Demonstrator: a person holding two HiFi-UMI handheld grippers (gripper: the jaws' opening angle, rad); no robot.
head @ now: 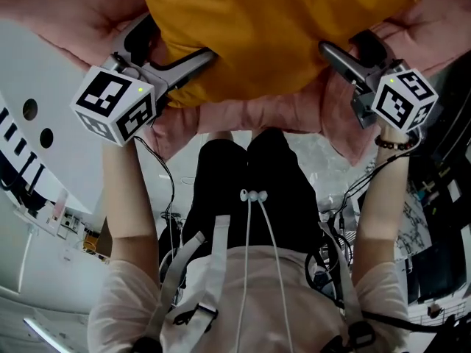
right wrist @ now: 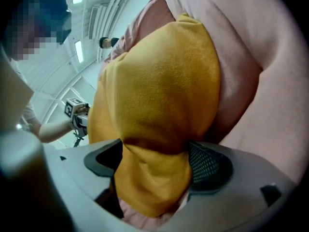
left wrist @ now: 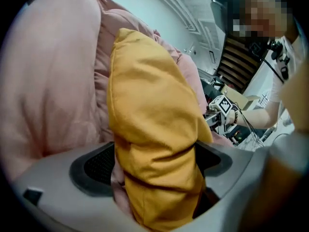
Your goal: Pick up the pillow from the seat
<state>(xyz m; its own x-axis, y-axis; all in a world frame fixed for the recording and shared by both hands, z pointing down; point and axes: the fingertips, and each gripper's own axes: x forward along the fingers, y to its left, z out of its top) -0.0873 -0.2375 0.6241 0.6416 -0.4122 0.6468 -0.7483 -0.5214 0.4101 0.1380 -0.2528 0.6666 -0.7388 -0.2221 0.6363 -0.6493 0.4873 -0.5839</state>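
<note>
The mustard-yellow pillow (head: 280, 35) lies across the pink padded seat (head: 250, 116), and each of its two near corners sits inside a claw. In the left gripper view the yellow fabric runs straight down the middle of the left claw (left wrist: 154, 163), filling most of the gap. It overlaps the inner edge of the left-hand pad (left wrist: 96, 166) and lies against the other pad, with a little pink fabric showing low down just beside it. The jaws stand spread wide and are not clamped on the cloth, so the claw is open around the corner rather than gripping it.

The right claw (right wrist: 157, 163) shows the same. Its jaws are wide apart with the pillow's other corner hanging between them, creased where it passes the pads (right wrist: 210, 166) and pink cushion peeking out beneath it. It too is open, with the pillow between the jaws but not pinched.

Beyond each claw's tips the pillow bulges upward against the pink seat padding, which rises behind it and to its outer side. From the head view, both claws point away from the person into the pillow's near edge — the left marker cube (head: 118, 103) and right marker cube (head: 405, 98) sit at the near end of each, above the person's forearms.
</note>
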